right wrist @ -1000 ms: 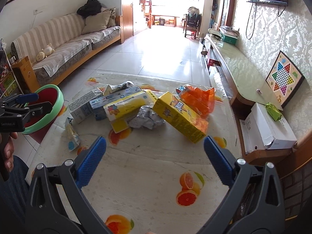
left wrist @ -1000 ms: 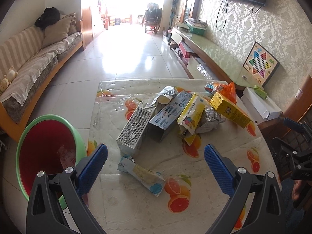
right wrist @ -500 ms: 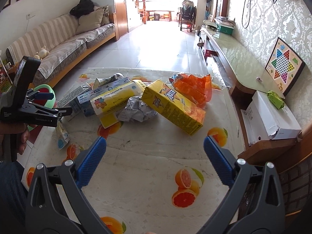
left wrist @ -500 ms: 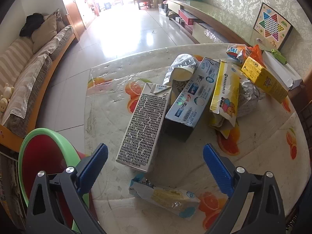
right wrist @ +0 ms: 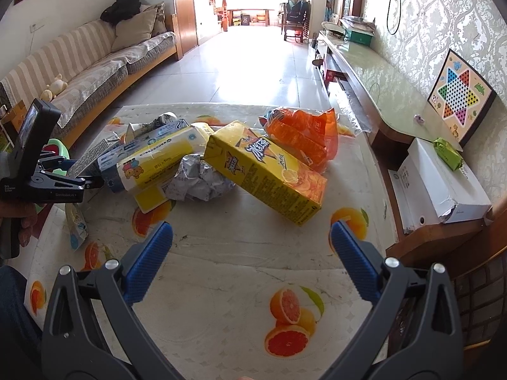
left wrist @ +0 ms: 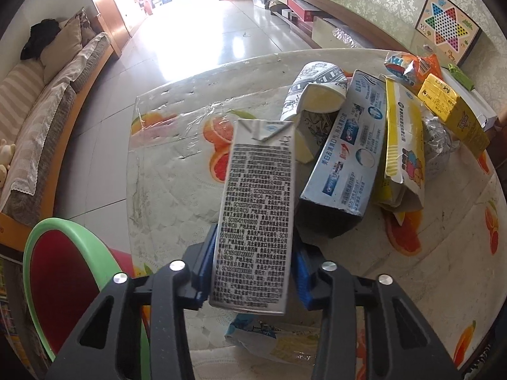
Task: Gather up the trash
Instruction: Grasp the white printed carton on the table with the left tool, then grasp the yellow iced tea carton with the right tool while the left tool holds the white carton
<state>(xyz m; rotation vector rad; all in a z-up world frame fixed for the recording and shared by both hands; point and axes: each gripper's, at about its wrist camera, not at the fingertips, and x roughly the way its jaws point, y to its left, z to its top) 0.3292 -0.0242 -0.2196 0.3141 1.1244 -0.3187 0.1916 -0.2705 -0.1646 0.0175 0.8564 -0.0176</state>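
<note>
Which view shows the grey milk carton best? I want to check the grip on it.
The left wrist view: the grey milk carton fills the centre, clamped between the left tool's blue pads. The right wrist view shows only a sliver of it behind that tool.

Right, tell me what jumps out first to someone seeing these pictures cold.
The grey milk carton covered in small print fills the middle of the left wrist view, pinched between the left gripper pads, whose jaws have just been closing. Beyond it, a bright yellow drink box lies tilted over crumpled foil in the trash heap, and a green-rimmed red bin waits lower left.
</note>
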